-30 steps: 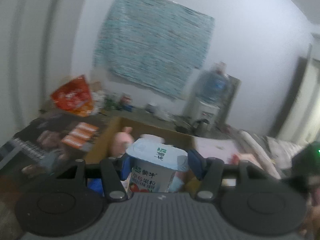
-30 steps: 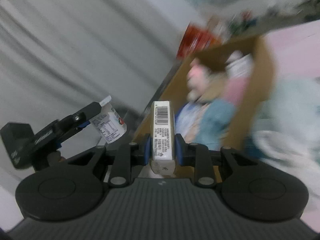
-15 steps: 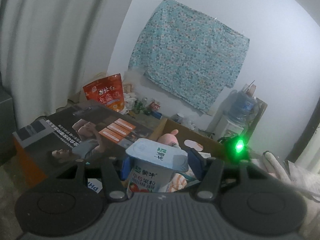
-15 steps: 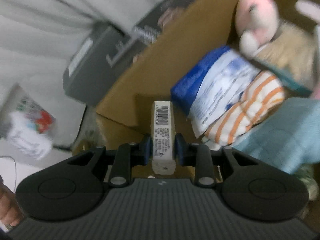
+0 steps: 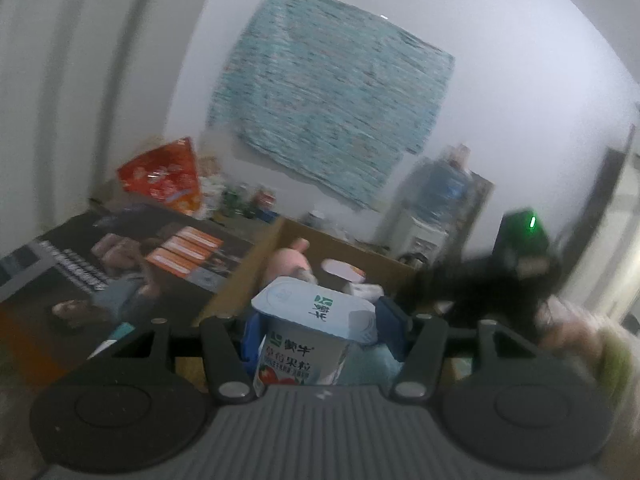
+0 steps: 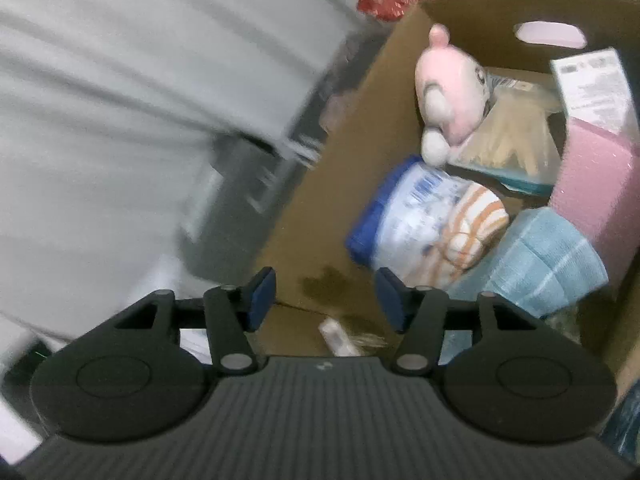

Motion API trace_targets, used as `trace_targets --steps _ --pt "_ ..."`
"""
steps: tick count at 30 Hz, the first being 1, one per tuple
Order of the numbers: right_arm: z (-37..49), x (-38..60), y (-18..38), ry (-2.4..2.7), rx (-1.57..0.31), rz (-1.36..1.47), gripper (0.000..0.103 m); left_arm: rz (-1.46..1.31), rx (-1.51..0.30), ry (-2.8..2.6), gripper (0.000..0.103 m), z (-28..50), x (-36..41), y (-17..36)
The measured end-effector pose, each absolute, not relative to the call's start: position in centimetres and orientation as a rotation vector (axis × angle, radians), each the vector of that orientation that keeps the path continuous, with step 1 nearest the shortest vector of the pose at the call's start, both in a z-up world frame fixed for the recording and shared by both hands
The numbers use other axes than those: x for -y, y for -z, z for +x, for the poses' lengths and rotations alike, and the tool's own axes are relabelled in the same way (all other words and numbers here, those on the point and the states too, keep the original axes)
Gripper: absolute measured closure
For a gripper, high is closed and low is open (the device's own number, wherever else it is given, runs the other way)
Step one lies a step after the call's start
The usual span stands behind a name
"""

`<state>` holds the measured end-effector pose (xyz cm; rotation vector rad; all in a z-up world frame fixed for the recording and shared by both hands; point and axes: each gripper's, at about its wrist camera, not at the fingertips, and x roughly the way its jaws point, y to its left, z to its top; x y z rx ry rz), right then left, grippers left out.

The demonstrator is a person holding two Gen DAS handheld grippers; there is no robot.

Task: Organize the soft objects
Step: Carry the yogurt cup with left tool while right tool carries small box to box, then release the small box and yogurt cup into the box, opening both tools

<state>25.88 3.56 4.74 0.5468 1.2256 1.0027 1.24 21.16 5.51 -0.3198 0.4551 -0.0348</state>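
While the left gripper (image 5: pixel 316 320) clamped a yogurt cup (image 5: pixel 308 340), the right gripper (image 6: pixel 326 294) (jaws just opened, nothing between them) hung over the cardboard box (image 6: pixel 352 152), near its left wall.

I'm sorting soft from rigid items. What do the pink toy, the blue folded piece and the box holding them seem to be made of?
Pink toy: looks like plush fabric, matte and fuzzy with rounded, stuffed shapes. Blue folded piece: probably terry cloth or knit, with a ribbed matte weave and paler stripes. Box: corrugated cardboard by its look, plain brown and matte, with a cut-out handle hole.
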Motion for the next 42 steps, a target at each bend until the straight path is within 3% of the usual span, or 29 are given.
trace_targets --steps 2,8,17,28,33,42 --pt "26.1 -2.7 -4.8 -1.028 -1.230 0.618 0.034 -0.309 -0.475 0.077 0.044 1.9 -20.3 -5.0" --pt "25.5 -4.0 -3.4 -1.023 -1.302 0.507 0.033 -0.276 -0.544 0.193 0.044 3.8 -17.8 -2.8" --pt "25.1 -3.9 -2.1 -1.039 -1.340 0.379 0.057 -0.289 -0.677 0.270 0.043 6.3 -15.7 1.0" --pt "26.3 -3.7 -0.2 -0.981 -1.381 0.342 0.057 -0.289 -0.725 0.264 0.042 8.0 -14.8 2.2" --pt "26.4 -4.1 0.4 -0.968 -1.410 0.308 0.056 -0.309 -0.766 0.271 0.029 8.3 -14.8 2.3" --pt "26.6 -3.8 -0.4 -0.952 -1.360 0.313 0.056 -0.314 -0.737 0.191 0.028 7.2 -16.1 1.1"
